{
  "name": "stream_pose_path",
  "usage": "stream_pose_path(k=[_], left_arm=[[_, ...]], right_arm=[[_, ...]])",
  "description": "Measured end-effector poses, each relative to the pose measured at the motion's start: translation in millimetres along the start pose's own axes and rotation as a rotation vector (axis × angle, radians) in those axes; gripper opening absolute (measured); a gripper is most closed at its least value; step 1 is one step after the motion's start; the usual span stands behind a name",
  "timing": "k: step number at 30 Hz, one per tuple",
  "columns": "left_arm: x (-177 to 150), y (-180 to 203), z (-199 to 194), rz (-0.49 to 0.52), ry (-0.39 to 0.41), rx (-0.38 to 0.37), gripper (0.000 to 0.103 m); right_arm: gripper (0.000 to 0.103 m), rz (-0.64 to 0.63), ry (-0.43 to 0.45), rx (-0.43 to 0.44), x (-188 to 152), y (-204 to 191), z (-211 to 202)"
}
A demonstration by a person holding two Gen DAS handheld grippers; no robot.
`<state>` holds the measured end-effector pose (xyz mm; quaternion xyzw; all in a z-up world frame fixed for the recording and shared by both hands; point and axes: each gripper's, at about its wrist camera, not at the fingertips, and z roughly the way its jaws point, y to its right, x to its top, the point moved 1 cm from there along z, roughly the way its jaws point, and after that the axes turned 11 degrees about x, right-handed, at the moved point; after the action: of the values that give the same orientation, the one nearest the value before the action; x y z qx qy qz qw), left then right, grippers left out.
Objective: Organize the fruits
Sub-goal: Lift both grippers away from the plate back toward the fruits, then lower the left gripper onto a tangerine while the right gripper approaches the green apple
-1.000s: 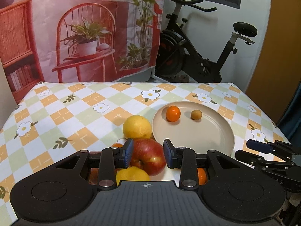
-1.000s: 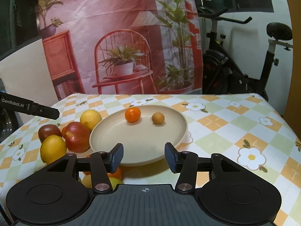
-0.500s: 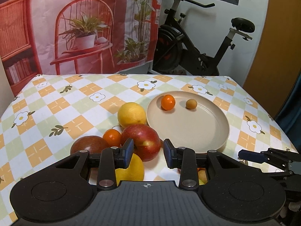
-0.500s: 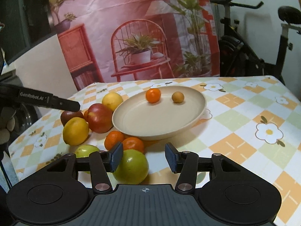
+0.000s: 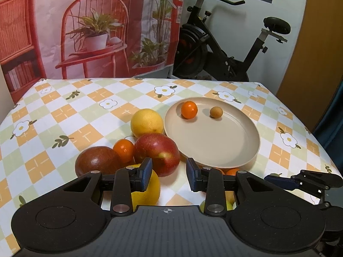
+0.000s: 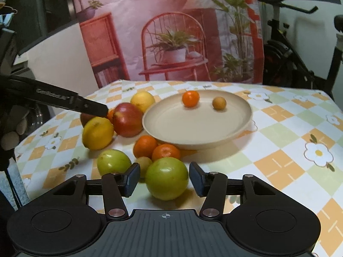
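On the counter (image 5: 64,115), spread with a checked, flowered cloth, a beige plate (image 5: 255,137) sits right of centre in the left wrist view. Two small fruits lie on its far part: an orange one (image 5: 189,109) and, just beside it, a smaller brown one (image 5: 216,112). Left of the plate a cluster of fruit lies on the cloth: a yellow citrus (image 5: 146,122) against the rim, a red apple (image 5: 157,153) in front of it, a small orange fruit (image 5: 123,149) touching the apple's left side, and a dark red fruit (image 5: 96,160) further left. A lemon (image 5: 150,189) lies partly behind the near fingers.

Left claw (image 5: 169,174): released, pads apart with bare cloth between them; the apple is just beyond the tips, untouched. From the right wrist view its dark finger (image 6: 64,99) reaches in from the left above the lemon (image 6: 98,132).

Right claw (image 6: 164,178): released, with a large green fruit (image 6: 167,177) between the pads; a narrow gap shows on either side, so neither pad presses on it. Just behind this fruit lie two tangerines (image 6: 156,148), a second green fruit (image 6: 113,162) to the left, and a small pale fruit (image 6: 144,163) between them. An exercise bike (image 5: 225,49) and a printed backdrop (image 5: 96,27) stand behind the counter.
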<state>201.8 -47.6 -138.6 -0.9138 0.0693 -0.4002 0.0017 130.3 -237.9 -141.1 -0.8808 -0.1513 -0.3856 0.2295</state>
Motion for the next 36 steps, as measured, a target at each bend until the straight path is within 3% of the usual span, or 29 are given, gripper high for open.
stream_pose_path(k=[14,36], left_arm=[[-11,0,9,-0.019,-0.034,-0.016,0.037],[-13,4,8,-0.009,-0.027,-0.024,0.037]], right_arm=[[0.044,-0.063,-0.015,-0.017,-11,-3,5],[0.044,-0.029,0.005,0.003,-8,0,4]])
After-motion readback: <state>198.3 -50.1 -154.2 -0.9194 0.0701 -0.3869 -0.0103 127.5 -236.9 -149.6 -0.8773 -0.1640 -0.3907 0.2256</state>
